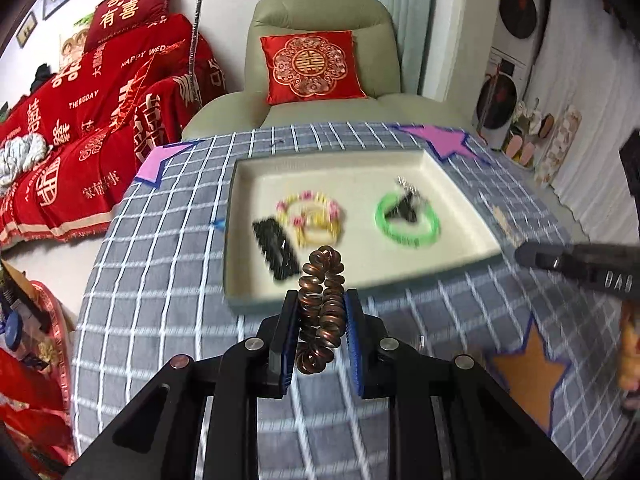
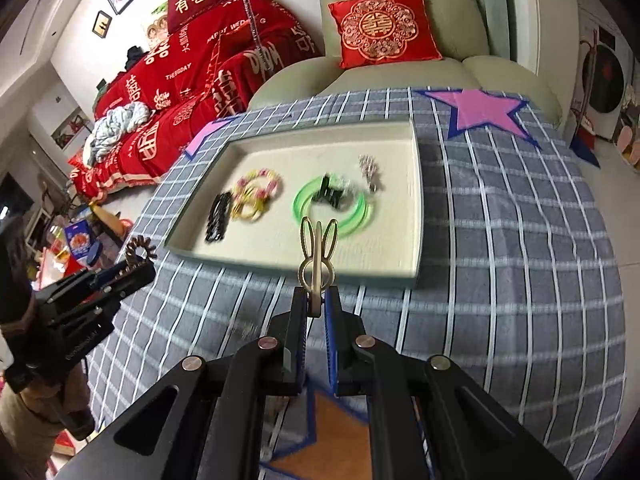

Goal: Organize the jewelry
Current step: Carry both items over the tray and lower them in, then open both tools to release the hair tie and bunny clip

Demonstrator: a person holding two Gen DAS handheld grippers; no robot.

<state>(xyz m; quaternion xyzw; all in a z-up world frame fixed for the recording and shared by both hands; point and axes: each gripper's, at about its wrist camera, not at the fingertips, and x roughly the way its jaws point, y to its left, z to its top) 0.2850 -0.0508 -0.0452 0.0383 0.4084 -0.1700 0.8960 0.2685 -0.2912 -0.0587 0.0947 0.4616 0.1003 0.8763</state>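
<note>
My left gripper (image 1: 322, 300) is shut on a brown spiral hair tie (image 1: 322, 304), held above the table just in front of the cream tray (image 1: 256, 292). It also shows in the right wrist view (image 2: 138, 258). My right gripper (image 2: 318, 298) is shut on a gold rabbit-ear hair clip (image 2: 317, 254), just in front of the tray's near rim (image 2: 296, 264). In the tray lie a black comb clip (image 1: 276, 252), a pink-and-yellow bead bracelet (image 1: 312, 216), a green bangle (image 1: 408, 220) with a black clip (image 1: 404, 208) on it, and a silver piece (image 2: 370, 170).
The table wears a grey checked cloth (image 1: 160, 280) with pink (image 1: 440, 140) and orange star (image 1: 528, 372) marks. A green armchair (image 1: 320, 12) with a red cushion stands behind it. A red-covered sofa (image 1: 80, 140) is at the left. The right gripper's arm (image 1: 580, 268) reaches in from the right.
</note>
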